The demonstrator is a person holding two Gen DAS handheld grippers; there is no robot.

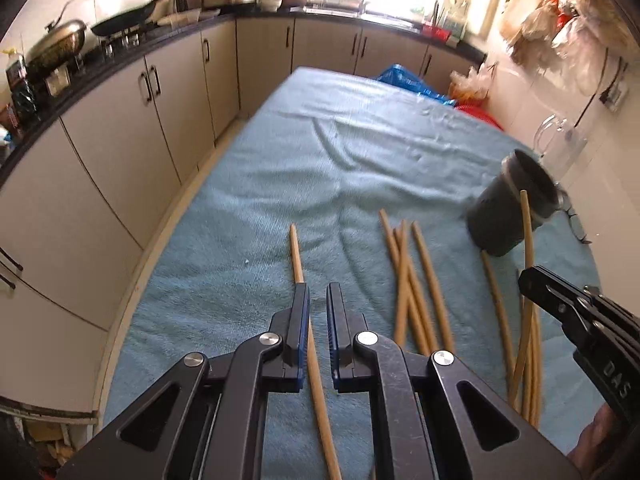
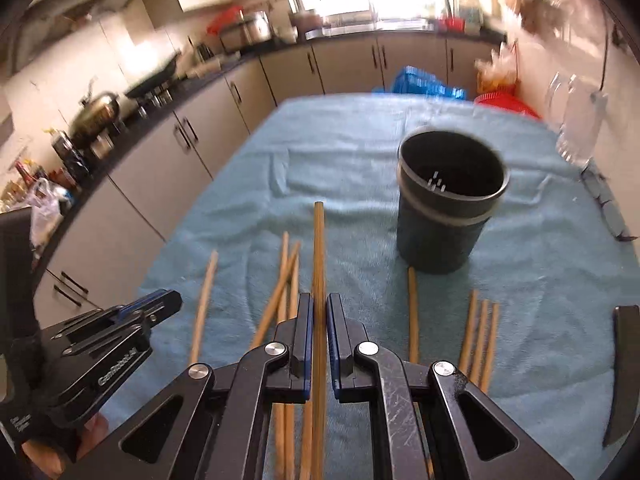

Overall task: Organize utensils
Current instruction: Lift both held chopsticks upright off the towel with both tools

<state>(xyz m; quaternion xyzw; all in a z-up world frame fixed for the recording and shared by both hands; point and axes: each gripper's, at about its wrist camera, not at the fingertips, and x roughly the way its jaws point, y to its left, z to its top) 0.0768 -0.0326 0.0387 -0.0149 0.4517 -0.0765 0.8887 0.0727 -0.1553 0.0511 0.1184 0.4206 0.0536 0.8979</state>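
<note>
Several round wooden chopsticks lay loose before the dark cylindrical holder on terry cloth; right gripper clenched 1 chopstick, left gripper released.

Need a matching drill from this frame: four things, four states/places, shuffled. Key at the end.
Things:
1. right gripper
2. left gripper
3. dark cup
4. blue towel

States/places:
A. upright, nothing in it
B. jaws slightly apart, a chopstick lying on the towel between them
C. spread over the table under everything
D. shut on a chopstick pointing forward

Pairs: 1-D, 2-B, 3-A, 4-C
</note>
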